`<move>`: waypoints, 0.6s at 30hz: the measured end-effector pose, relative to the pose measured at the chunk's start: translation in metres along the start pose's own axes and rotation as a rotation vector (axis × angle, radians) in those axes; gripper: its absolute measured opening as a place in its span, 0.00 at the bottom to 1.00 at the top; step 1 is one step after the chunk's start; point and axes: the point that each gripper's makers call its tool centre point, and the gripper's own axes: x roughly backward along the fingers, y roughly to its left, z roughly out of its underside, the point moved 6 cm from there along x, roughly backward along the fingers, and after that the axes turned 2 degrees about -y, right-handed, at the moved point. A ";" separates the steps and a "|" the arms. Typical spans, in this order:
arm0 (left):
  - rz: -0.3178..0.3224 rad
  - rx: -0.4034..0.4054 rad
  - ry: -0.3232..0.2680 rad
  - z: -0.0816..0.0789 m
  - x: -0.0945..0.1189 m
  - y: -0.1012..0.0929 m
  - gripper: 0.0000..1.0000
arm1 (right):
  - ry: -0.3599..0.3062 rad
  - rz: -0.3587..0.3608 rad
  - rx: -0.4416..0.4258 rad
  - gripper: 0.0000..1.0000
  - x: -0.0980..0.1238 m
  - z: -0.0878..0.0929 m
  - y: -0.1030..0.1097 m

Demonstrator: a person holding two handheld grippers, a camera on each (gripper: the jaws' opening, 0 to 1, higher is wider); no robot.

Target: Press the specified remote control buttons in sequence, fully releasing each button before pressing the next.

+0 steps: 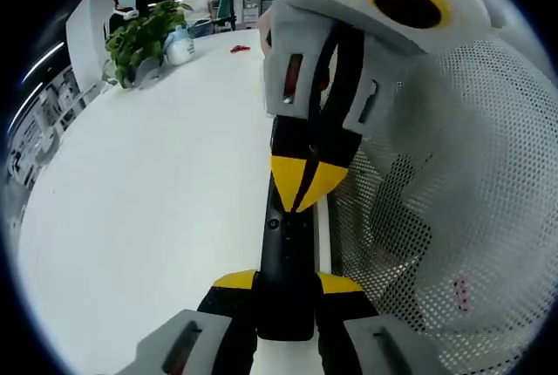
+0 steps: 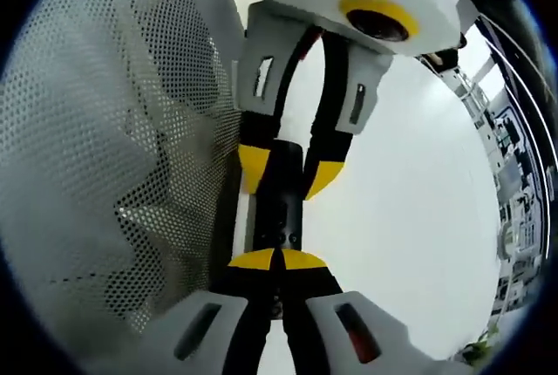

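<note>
My left gripper (image 1: 286, 292) pinched the near end of the black remote (image 1: 288, 244) between its fingers, while my right gripper (image 2: 279, 262) had its fingers pressed together on the button face. A hard press there could have slipped onto a neighbouring button. The buttons were mostly hidden, and the mesh basket (image 1: 453, 183) blocked the tabletop (image 1: 148, 192) beyond.

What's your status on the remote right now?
Left gripper shut on remote, holding one end. Right gripper shut, tips pressing down on the remote's face. White mesh basket close beside it on the table; nothing blocking.
</note>
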 end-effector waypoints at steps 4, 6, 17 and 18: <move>0.000 -0.001 0.000 0.000 0.000 0.000 0.24 | 0.025 0.017 0.104 0.00 -0.002 -0.004 0.002; 0.000 -0.001 0.000 0.000 0.000 0.000 0.24 | 0.022 0.014 0.104 0.00 -0.003 -0.006 0.004; 0.000 -0.006 -0.001 0.000 0.000 0.000 0.24 | 0.062 0.021 0.247 0.00 -0.005 -0.009 0.008; 0.000 -0.007 -0.001 0.000 0.000 0.000 0.24 | 0.071 0.022 0.266 0.00 -0.006 -0.009 0.009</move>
